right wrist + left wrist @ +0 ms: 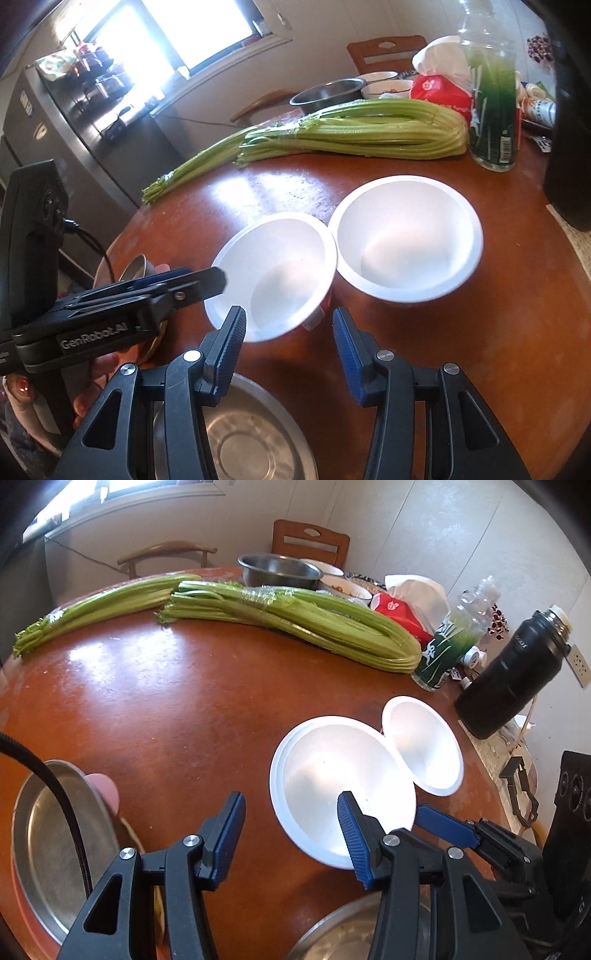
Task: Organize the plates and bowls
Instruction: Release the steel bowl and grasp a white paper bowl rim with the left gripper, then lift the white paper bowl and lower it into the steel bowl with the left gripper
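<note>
A round brown table (155, 701) is observed, carrying all items. Two bundles of celery (295, 620) are laid along its far side, reaching from the left edge toward the right. Behind them, at the far edge, a steel bowl (279, 570) and several white dishes are noted, with a red tissue pack (400, 613) beside them. A black thermos flask (513, 675), uncapped, stands at the right edge, and a clear bottle with a green label (448, 646) stands just beside it.

Two white bowls are placed near the right edge, rims touching or nearly so: the larger white bowl (340, 786) nearer the middle of the table, the smaller white bowl (424, 746) between it and the flask. Both are upright and empty. A steel plate (48, 845) is seen at the near left edge, with a pink object partly showing behind its rim. A second steel dish (236, 443) lies at the near edge, below the grippers.

The left gripper (291, 834) is held above the near rim of the larger bowl, its jaws moderately parted and holding nothing. The right gripper (288, 339) is held above the table just before the same bowl, its jaws likewise parted and empty. A hand (96, 384) is seen gripping the left tool.
</note>
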Tool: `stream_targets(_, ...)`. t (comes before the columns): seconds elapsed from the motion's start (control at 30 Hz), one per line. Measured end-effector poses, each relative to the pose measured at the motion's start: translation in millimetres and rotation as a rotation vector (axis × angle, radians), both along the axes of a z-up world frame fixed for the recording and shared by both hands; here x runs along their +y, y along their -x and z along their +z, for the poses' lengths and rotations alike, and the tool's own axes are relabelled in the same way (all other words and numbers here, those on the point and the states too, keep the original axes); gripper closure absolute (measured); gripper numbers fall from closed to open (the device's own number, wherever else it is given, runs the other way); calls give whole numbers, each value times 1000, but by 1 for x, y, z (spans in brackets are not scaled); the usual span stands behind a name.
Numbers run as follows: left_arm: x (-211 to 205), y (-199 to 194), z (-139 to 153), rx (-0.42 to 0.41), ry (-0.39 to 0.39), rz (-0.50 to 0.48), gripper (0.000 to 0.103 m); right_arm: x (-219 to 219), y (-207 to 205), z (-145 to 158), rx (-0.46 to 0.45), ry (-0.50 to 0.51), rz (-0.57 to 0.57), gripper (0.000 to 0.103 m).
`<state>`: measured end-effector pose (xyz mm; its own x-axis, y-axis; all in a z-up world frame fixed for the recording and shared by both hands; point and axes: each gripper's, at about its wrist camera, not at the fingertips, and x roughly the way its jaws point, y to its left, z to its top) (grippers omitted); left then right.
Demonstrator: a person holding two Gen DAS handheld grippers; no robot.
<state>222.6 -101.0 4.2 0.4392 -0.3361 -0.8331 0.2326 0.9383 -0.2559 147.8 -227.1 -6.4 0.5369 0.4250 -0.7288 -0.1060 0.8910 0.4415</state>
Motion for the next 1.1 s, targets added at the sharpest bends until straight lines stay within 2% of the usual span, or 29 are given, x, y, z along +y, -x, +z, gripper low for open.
stream_targets(0.2, -12, -10, -11, 27, 12, -39, 52, 6, -7, -3, -4, 20, 19, 52)
stream_targets(0.37, -18, -12, -13, 31, -3, -60, 62, 7, -9, -6, -4, 33, 25, 52)
stream_targets(0.5, -16, -13, -13, 34, 8, -59, 64, 9, -10, -4, -33, 63, 27, 52)
stream_targets(1.1, 0, 18, 19, -50, 26, -36, 64, 20, 15, 26, -131, 88, 55, 52)
